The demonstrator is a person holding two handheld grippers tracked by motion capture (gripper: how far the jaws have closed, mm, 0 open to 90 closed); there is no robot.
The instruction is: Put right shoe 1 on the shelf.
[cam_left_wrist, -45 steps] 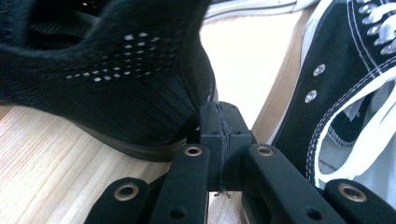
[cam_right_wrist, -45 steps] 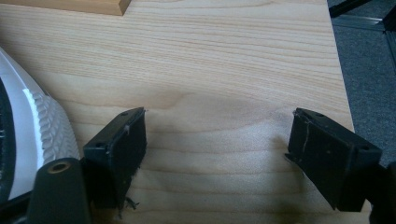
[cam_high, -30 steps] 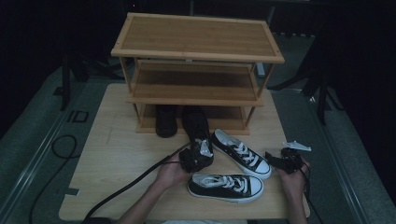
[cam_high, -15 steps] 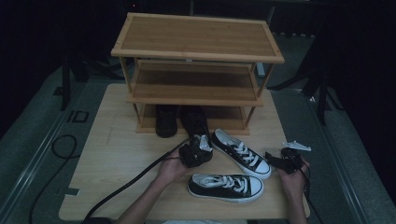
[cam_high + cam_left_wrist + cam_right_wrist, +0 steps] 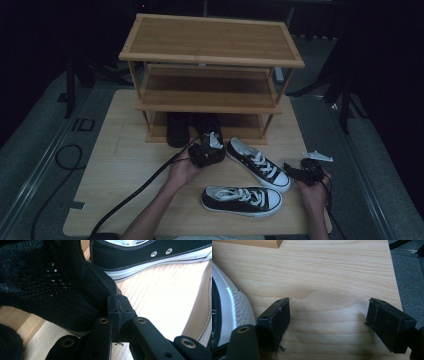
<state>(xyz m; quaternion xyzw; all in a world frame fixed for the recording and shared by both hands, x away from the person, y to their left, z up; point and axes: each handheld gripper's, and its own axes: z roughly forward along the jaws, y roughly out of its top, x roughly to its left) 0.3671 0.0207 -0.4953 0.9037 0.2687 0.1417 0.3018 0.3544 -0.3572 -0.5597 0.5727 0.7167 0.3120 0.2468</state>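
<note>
The left gripper [image 5: 117,305] is shut tight, empty, beside the soft black shoe [image 5: 50,282] at the rack [image 5: 210,100]. Grab its bendy heel edge. The right gripper [image 5: 328,322] is wide open, empty.

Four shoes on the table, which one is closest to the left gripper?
The right-hand plain black shoe under the rack's bottom shelf: the shut left gripper sits at its heel. Unlike the two white-soled sneakers, it has no white trim.

A light wooden table [image 5: 125,165] stands on grey carpet [image 5: 30,170] in a dark room.
</note>
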